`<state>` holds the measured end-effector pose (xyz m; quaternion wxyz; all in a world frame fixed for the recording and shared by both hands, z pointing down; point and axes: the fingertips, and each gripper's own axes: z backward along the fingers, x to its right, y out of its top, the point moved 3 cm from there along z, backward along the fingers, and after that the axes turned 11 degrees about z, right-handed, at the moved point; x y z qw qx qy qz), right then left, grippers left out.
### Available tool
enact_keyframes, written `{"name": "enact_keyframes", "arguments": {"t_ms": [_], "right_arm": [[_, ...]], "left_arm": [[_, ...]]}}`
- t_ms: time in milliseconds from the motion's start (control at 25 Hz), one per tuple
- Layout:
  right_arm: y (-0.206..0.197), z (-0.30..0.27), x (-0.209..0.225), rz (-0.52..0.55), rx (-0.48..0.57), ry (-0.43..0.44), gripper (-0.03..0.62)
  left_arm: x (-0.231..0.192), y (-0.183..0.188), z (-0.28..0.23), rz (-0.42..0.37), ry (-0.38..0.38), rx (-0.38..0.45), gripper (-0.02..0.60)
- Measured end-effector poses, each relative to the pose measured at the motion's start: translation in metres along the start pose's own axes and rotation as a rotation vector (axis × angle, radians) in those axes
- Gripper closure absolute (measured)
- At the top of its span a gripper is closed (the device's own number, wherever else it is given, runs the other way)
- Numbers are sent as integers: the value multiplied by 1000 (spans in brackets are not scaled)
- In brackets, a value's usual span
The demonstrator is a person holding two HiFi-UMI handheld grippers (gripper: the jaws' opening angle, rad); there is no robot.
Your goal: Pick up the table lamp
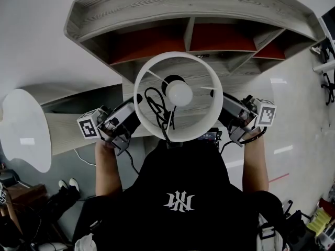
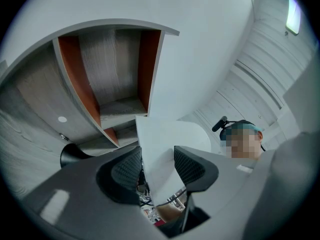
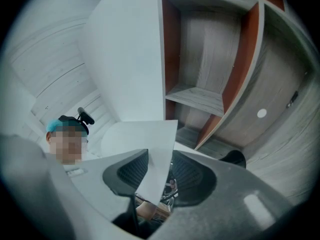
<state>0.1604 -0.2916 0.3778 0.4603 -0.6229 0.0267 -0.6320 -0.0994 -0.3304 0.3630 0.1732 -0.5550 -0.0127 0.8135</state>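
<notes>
Three red-backed bays (image 1: 220,35) in grey shelf (image 1: 157,7) above desk (image 1: 63,129), white wall (image 1: 31,35) behind. Left gripper (image 2: 157,169) and right gripper (image 3: 160,171) each pinched on lamp (image 1: 179,93) shade, one per side.

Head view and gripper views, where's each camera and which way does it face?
Head view: on the person's head, steeply down into the lampshade; forearms, torso, left gripper, right gripper show.
Left gripper view: on left gripper, up along its jaws toward the shelf unit; jaws clamp lampshade, person's head shows.
Right gripper view: on right gripper, same, mirrored.
Shared: all three see the lampshade and shelf unit.
</notes>
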Motion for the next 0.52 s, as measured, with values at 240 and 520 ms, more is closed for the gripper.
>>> {"name": "enact_keyframes", "arguments": {"t_ms": [240,520], "right_arm": [[1,8,1,4,22,-17,444],[0,19,3,2,36,-29,443]], "left_arm": [[-9,2,-6,7,-1,-35,390],[-13,-4,-13,34,-10,-46,390]]}}
